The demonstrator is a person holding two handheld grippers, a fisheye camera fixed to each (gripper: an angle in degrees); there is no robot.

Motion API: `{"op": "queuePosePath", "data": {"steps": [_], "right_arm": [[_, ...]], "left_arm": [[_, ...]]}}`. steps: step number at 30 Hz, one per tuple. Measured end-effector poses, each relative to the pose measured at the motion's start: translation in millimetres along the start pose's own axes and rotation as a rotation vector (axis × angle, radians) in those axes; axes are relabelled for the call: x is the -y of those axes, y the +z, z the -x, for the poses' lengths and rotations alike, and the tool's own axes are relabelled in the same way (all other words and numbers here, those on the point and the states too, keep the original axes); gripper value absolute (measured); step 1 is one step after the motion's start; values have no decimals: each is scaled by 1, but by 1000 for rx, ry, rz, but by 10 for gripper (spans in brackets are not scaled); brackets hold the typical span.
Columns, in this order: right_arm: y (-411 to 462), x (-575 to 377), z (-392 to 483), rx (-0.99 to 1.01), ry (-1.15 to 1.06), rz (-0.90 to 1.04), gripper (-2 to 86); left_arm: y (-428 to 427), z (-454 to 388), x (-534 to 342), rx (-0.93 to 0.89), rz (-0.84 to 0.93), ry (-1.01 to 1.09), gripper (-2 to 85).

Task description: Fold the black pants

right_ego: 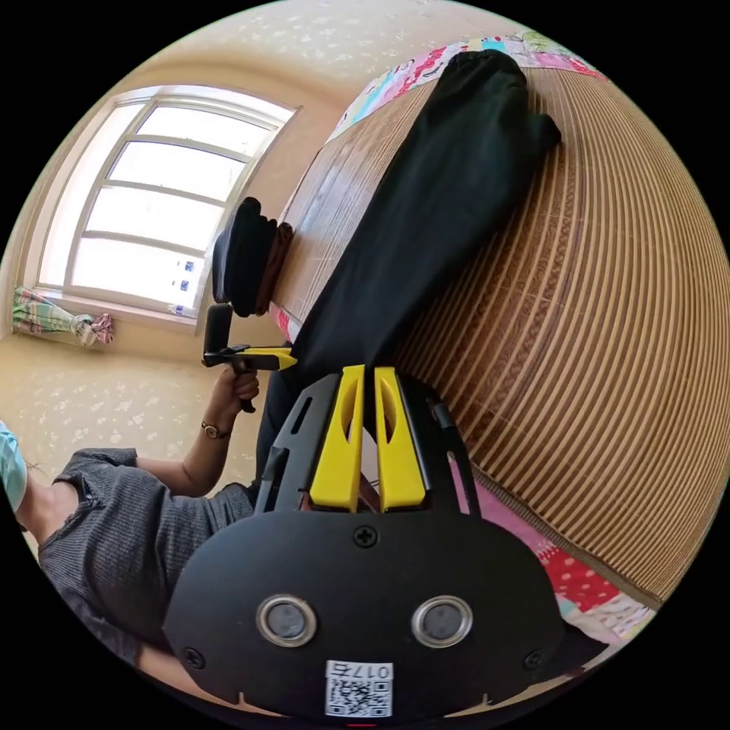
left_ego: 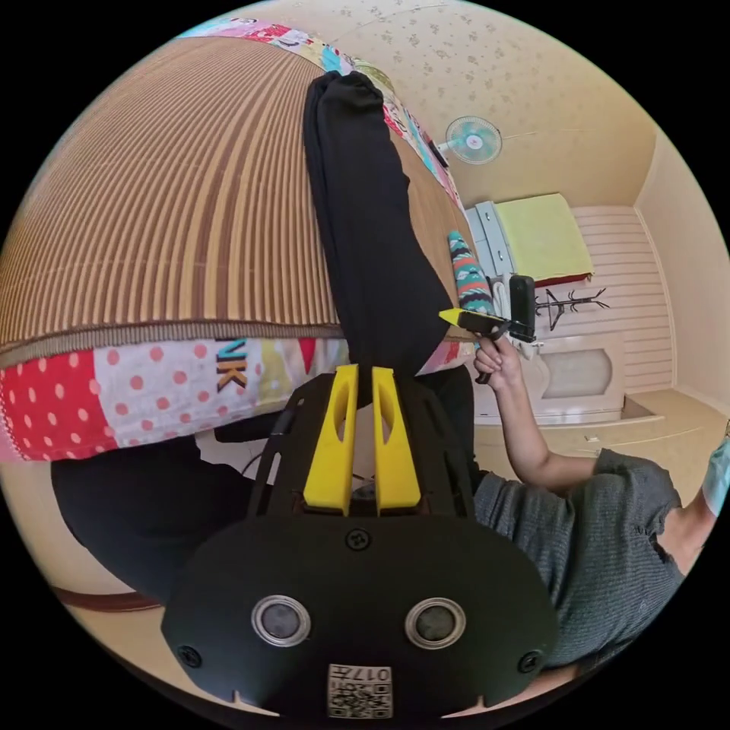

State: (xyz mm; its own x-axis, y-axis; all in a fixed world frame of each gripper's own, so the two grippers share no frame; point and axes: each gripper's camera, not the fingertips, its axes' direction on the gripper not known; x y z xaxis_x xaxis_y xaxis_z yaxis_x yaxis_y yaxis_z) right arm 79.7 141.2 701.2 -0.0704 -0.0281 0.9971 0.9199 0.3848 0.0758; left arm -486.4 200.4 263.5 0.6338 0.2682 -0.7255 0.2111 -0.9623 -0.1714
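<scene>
Brown striped bamboo mat (left_ego: 167,220) spread over a patchwork quilt (left_ego: 114,395) with red polka-dot and white patches, quilt edge hanging below the mat's front border. Small stack of folded dark and brown clothes (right_ego: 247,255) at the mat's far edge. Teal patterned rolled cloth (left_ego: 468,277) at the mat's other edge. Pale blue wall fan (left_ego: 473,140) mounted high on cream floral wallpaper. Large bright multi-pane window (right_ego: 152,205). Black branch-shaped coat rack (left_ego: 570,304) beside a white cabinet.

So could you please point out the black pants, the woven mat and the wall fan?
black pants (left_ego: 365,228), left gripper view, mid-leg.
woven mat (left_ego: 167,213), left gripper view, bare striped area.
wall fan (left_ego: 473,140), left gripper view, its hub.
</scene>
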Motion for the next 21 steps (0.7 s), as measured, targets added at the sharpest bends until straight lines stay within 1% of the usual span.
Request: {"op": "queuePosePath", "data": {"steps": [2,4,8,10,14,19,21], "right_arm": [[11,-13,-12,-43,39,56,34],[16,-23,-24,-65,86,66,37],[-2,-26,-39,-35,150,-71,58],[-9,-16,-40,-35,154,-128,69],[-7,36,-27,-9,122,-199,83],[11,136,4,-80,54,-182,92],[8,197,18,-142,30,-233,100]], "left_arm": [[25,-1,-14,-10,60,-7,45],[32,2,-21,13,46,-30,51],[17,3,-19,-70,-102,-20,62],[12,-4,-8,-47,-139,11,65],[15,-12,27,62,-136,9,88],[35,-14,45,64,-91,-8,91],[37,-9,41,29,-111,-26,89]]}}
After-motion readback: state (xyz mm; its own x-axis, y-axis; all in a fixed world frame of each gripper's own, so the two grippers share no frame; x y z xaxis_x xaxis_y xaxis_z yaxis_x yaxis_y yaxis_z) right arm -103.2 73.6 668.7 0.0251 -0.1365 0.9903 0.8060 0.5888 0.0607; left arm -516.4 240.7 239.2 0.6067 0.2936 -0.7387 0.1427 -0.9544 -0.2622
